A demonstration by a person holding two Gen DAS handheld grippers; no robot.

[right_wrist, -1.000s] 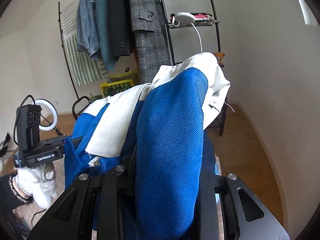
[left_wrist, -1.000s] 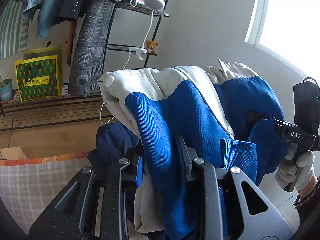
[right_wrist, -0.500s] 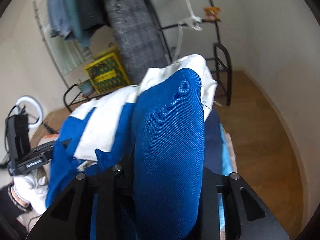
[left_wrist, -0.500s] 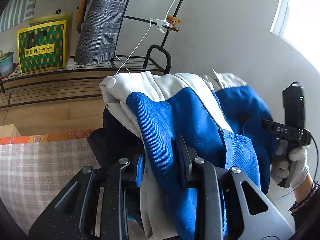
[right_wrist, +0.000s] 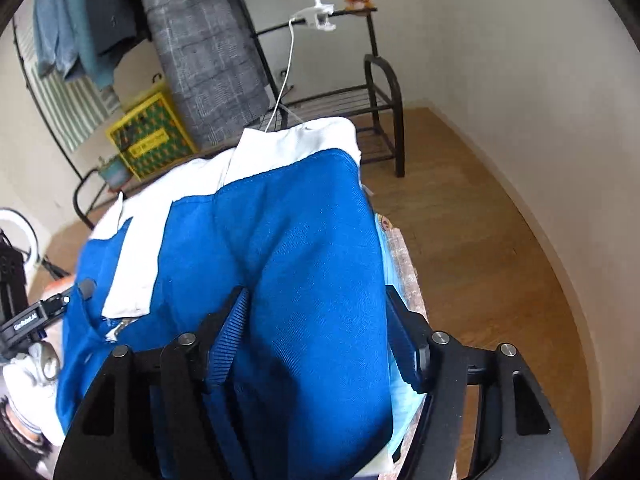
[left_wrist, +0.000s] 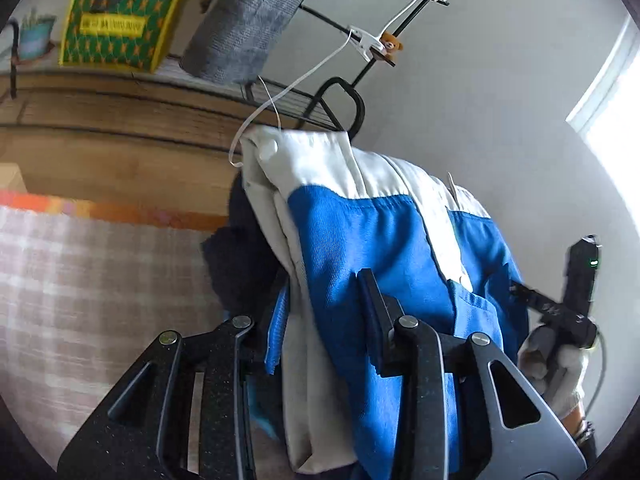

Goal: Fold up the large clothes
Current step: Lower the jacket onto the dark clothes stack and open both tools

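Observation:
A blue and cream jacket (left_wrist: 360,240) is folded into a thick bundle and held up between both grippers. My left gripper (left_wrist: 320,304) is shut on the jacket's left side, with cloth bulging between its fingers. My right gripper (right_wrist: 316,312) is shut on the jacket (right_wrist: 280,240) from the other side; blue cloth fills the gap between its fingers. The right gripper and gloved hand show at the right of the left wrist view (left_wrist: 560,320). A dark navy garment (left_wrist: 240,264) lies under the bundle on the checked tablecloth (left_wrist: 80,280).
A black metal rack (right_wrist: 372,96) with a hanging grey plaid coat (right_wrist: 208,60) and other clothes stands behind. A yellow-green bag (right_wrist: 148,140) sits on its low shelf. Wooden floor (right_wrist: 480,260) lies to the right, with a white wall beyond.
Both grippers have tilted downward with the jacket bundle, lowering it toward the table. The rack and coats have slid up in both views. Both grips are unchanged.

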